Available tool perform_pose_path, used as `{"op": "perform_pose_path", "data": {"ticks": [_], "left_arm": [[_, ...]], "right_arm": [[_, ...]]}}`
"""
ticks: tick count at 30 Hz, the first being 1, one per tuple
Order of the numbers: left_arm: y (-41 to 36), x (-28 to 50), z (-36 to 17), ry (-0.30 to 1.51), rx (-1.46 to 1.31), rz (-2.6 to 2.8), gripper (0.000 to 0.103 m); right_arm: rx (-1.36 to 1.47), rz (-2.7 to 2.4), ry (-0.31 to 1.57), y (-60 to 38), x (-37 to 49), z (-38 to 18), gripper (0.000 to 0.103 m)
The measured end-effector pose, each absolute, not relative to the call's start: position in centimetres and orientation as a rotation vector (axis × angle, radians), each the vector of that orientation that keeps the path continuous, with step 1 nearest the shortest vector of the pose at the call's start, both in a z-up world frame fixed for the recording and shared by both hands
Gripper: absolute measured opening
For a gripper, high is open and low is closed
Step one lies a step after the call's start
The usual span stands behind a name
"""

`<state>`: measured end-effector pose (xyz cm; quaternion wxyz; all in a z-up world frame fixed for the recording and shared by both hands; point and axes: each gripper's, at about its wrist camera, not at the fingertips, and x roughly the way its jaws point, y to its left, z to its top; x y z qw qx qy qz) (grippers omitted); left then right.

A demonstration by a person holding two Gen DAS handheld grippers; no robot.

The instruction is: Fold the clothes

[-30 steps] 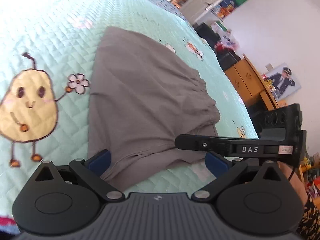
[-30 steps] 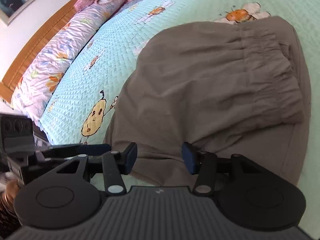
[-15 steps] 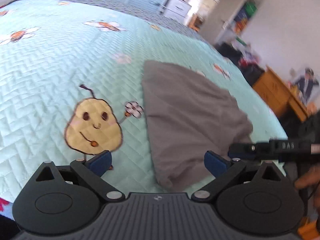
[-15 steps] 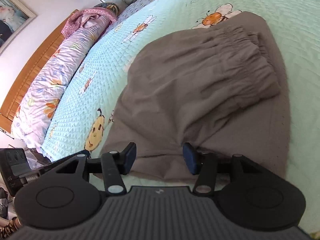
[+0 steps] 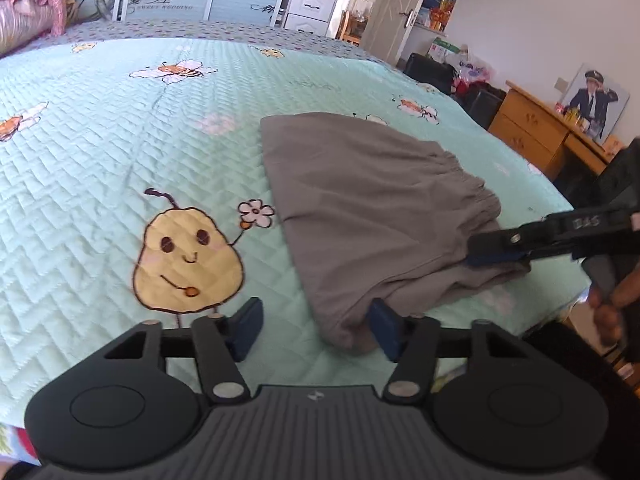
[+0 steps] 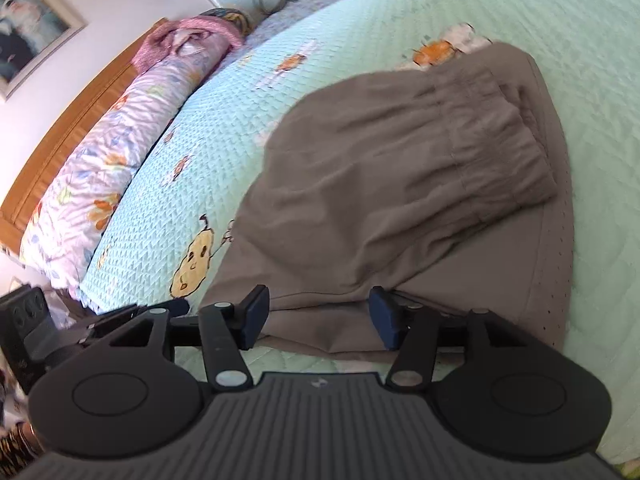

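Note:
Grey shorts [image 5: 372,204] lie folded on the mint quilted bedspread [image 5: 120,140], with the gathered waistband [image 6: 492,144] on top. My left gripper [image 5: 316,330] is open just in front of the fold's near left corner, nothing between its blue pads. My right gripper [image 6: 318,316] is open too, its fingers standing over the near edge of the shorts [image 6: 400,184] without pinching the cloth. In the left wrist view the right gripper [image 5: 496,250] comes in from the right at the shorts' near right corner, held by a hand [image 5: 612,300].
A yellow pear cartoon [image 5: 186,256] is printed on the bedspread left of the shorts. A rolled floral quilt [image 6: 100,160] and a wooden headboard [image 6: 68,132] lie along the far side. A wooden desk [image 5: 548,136] and clutter stand beyond the bed's right edge.
My left gripper has pulled back and swung left off the shorts, which now lie to its right. My right gripper has drawn back slightly; both stay open.

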<state>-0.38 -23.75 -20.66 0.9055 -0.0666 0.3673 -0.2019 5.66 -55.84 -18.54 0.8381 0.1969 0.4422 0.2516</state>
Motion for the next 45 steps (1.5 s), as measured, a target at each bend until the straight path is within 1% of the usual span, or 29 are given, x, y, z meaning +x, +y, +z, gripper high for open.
{"op": "perform_pose_path", "data": {"ticks": [4,6,7,14,16,17,18,19,21,23,26,29,30,31,33,35,37,40,43,44,45], "left_arm": [[-23.4,-0.2,-20.5,0.721,-0.11,-0.489,0.056],[-23.4,0.4,-20.6,0.726,-0.102,-0.538,0.053],[-23.3,0.8,-20.6,0.735,-0.106,-0.565,0.053],[-22.0,2.4,-20.9,0.758,-0.195,-0.621,0.052],[-22.0,2.9,-21.4,0.783,-0.204,-0.633,0.044],[-22.0,3.1,-21.6,0.796,-0.211,-0.64,0.038],[-22.0,3.3,-21.8,0.803,-0.223,-0.644,0.034],[-22.0,3.5,-21.8,0.806,-0.238,-0.647,0.032],[-22.0,3.8,-22.1,0.815,-0.255,-0.633,0.021],[-22.3,4.1,-22.4,0.829,-0.253,-0.607,0.015],[-22.9,3.9,-22.2,0.836,-0.247,-0.567,0.013],[-22.8,3.5,-21.7,0.844,-0.28,-0.531,0.015],[-22.6,3.4,-21.6,0.85,-0.301,-0.525,0.016],[-22.3,3.3,-21.5,0.86,-0.329,-0.524,0.019],[-21.6,3.1,-21.5,0.874,-0.39,-0.532,0.039],[-20.8,3.0,-21.6,0.883,-0.462,-0.533,0.048],[-19.8,3.2,-22.0,0.887,-0.561,-0.521,0.051],[-18.3,3.8,-23.1,0.907,-0.729,-0.483,0.051],[-18.3,4.5,-23.7,0.936,-0.8,-0.473,0.045],[-18.6,4.7,-23.8,0.952,-0.805,-0.468,0.032],[-19.1,4.8,-24.0,0.971,-0.802,-0.457,0.015]], "right_arm": [[0.392,0.538,0.939,-55.3,5.7,-18.2,0.061],[0.396,0.536,0.947,-55.1,5.7,-18.3,0.061],[0.399,0.534,0.95,-55.0,5.7,-18.3,0.062],[0.38,0.583,0.925,-53.1,6.1,-16.8,0.063],[0.367,0.57,0.933,-52.6,6.7,-16.9,0.063],[0.37,0.562,0.936,-52.4,7.1,-17.0,0.063],[0.382,0.556,0.936,-52.2,7.6,-17.0,0.063],[0.394,0.551,0.935,-52.1,8.0,-17.1,0.063],[0.401,0.564,0.92,-51.5,8.9,-16.9,0.063],[0.386,0.581,0.909,-50.5,9.6,-16.6,0.063],[0.336,0.594,0.906,-48.7,10.7,-16.4,0.063],[0.269,0.598,0.9,-46.9,12.1,-16.0,0.063],[0.254,0.601,0.897,-46.4,12.7,-15.9,0.063],[0.238,0.603,0.894,-45.9,13.2,-15.7,0.063],[0.219,0.609,0.888,-45.1,14.2,-15.4,0.063],[0.212,0.615,0.886,-44.5,15.0,-15.1,0.063],[0.21,0.613,0.883,-44.3,15.6,-14.9,0.063],[0.228,0.601,0.884,-44.4,16.2,-15.2,0.063],[0.247,0.586,0.889,-44.7,16.6,-15.7,0.063],[0.25,0.581,0.891,-44.8,16.8,-15.9,0.063],[0.228,0.582,0.887,-44.5,16.9,-15.9,0.063]]}}
